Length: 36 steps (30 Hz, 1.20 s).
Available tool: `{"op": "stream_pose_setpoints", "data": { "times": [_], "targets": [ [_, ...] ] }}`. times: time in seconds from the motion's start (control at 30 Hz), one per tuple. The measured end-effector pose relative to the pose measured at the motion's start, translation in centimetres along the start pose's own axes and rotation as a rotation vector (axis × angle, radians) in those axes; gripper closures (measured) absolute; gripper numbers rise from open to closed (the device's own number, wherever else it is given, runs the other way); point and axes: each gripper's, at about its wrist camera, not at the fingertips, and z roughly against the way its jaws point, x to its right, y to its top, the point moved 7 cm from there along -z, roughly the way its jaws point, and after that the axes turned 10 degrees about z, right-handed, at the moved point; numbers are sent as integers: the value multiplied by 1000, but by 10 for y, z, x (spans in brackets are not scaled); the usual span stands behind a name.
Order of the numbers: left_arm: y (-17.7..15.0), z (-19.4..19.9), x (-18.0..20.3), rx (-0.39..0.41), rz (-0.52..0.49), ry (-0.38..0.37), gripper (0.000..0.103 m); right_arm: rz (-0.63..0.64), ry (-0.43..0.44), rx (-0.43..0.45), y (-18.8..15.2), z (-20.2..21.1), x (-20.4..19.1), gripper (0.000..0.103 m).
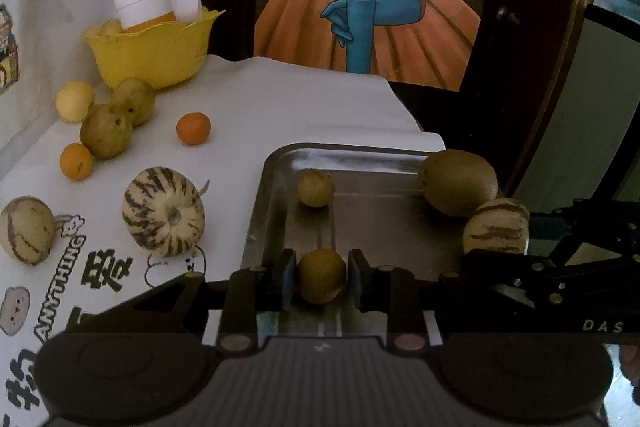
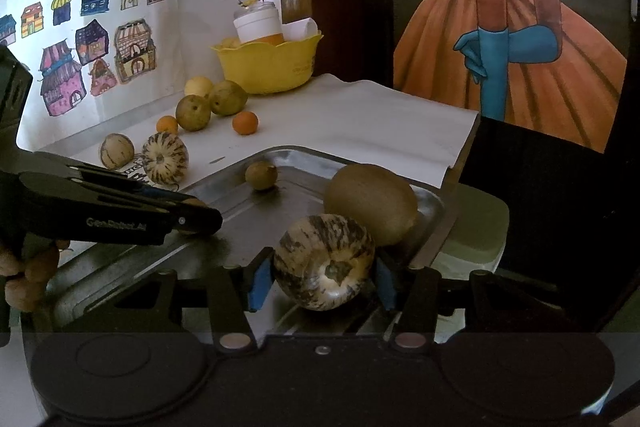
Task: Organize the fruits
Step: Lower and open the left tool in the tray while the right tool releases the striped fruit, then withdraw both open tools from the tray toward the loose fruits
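Fruits: four on the metal tray (image 2: 432, 205), seven loose on the table (image 1: 280, 95). Left tongs (image 1: 322, 277) pinch a small green fruit (image 1: 322, 275); right tongs (image 2: 324, 277) bracket a striped melon (image 2: 324, 263), contact unclear. Cloth print reads "ANYTHING" (image 1: 60, 291).

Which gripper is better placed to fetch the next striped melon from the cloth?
Probably the left gripper, once it drops its small green fruit on the tray. Both striped melons lie on its side; the right gripper works the tray's far side.
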Motion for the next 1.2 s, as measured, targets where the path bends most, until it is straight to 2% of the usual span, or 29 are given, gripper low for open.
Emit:
{"op": "stream_pose_setpoints", "data": {
  "times": [0.17,0.33,0.4,0.47,0.5,0.6,0.67,0.77,0.93,1.1,1.2],
  "targets": [
    [0,8,-2,-4,40,-13,73,6,-7,20,0,6,-1,48],
    [6,23,-3,21,69,-9,67,30,-22,53,0,20,-7,44],
    [7,32,-2,36,73,-9,58,22,-26,65,0,27,-9,42],
    [9,42,0,61,80,-3,20,5,-25,77,1,34,-10,39],
    [9,48,0,78,88,-6,15,-3,-25,86,1,38,-12,36],
    [11,63,1,99,94,-18,13,-4,-38,116,3,52,-19,31],
    [11,73,0,112,99,-12,7,-2,-51,135,3,62,-24,26],
    [11,91,-1,145,100,-7,4,-8,-56,159,4,77,-32,19],
    [6,119,-4,194,102,7,1,-30,-91,173,4,102,-42,1],
    [-6,142,-6,212,101,38,1,-59,-110,155,3,122,-54,1],
    [-15,155,-8,209,100,49,1,-91,-106,114,-3,130,-62,1]
  ]
}}
